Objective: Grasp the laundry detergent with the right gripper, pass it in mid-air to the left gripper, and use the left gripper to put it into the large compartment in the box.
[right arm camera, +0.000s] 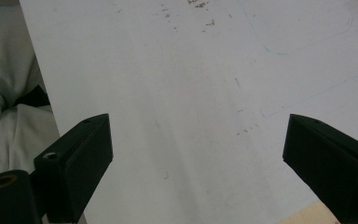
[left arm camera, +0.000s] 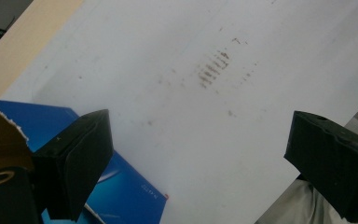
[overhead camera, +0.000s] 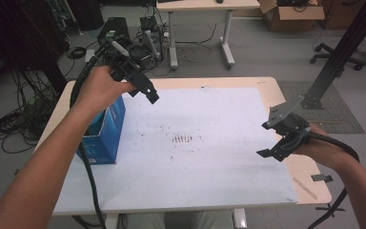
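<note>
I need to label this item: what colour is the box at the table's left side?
The box is blue, with brown cardboard inside; the high view shows it best.

A white sheet covers most of the pale wooden surface and carries a patch of short dark marks near its middle. Beyond it stand a second desk, a cardboard carton and tangled cables on the floor.
</note>
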A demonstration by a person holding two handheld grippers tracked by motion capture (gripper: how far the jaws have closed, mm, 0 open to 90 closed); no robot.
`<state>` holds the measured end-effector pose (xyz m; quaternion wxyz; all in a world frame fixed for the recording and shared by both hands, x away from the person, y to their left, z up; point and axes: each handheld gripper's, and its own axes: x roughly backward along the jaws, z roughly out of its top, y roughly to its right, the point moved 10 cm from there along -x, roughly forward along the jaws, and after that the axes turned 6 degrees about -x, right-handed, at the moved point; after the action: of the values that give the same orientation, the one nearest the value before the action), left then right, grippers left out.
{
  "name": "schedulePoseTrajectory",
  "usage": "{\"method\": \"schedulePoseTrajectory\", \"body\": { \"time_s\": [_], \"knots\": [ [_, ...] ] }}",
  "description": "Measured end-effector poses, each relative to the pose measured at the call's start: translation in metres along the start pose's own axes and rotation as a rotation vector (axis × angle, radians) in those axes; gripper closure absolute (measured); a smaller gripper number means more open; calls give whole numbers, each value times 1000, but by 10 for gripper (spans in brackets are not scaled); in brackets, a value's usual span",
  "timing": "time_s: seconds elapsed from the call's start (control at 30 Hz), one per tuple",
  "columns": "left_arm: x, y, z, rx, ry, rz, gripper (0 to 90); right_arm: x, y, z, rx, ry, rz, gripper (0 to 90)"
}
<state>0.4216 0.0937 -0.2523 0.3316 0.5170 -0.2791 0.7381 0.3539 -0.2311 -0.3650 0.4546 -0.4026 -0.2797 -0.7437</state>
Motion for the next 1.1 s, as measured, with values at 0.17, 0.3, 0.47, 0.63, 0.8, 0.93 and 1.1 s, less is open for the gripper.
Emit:
{"method": "schedulePoseTrajectory", "body": {
  "time_s": [0.17, 0.3, 0.47, 0.63, 0.8, 0.93, 1.1],
  "knots": [
    [-5, 8, 11, -55, 4, -10, 78, 0, 0, -1, -6, -2, 0, 77],
    [-11, 16, 22, -114, 7, -25, 78, 1, 0, -1, -10, -2, -1, 77],
    [-19, 26, 33, -168, -1, -40, 78, 1, 1, -1, -18, -3, -3, 77],
    [-25, 34, 46, -212, 0, -56, 78, 3, 2, -4, -24, -2, -3, 77],
    [-29, 45, 55, -266, 0, -63, 78, 5, 2, -8, -32, 1, -7, 77],
    [-32, 53, 62, -294, 11, -75, 78, 6, 1, -10, -36, 3, -8, 76],
    [-39, 60, 64, -322, 3, -93, 79, 5, 1, -10, -35, -2, -7, 76]
  ]
}}
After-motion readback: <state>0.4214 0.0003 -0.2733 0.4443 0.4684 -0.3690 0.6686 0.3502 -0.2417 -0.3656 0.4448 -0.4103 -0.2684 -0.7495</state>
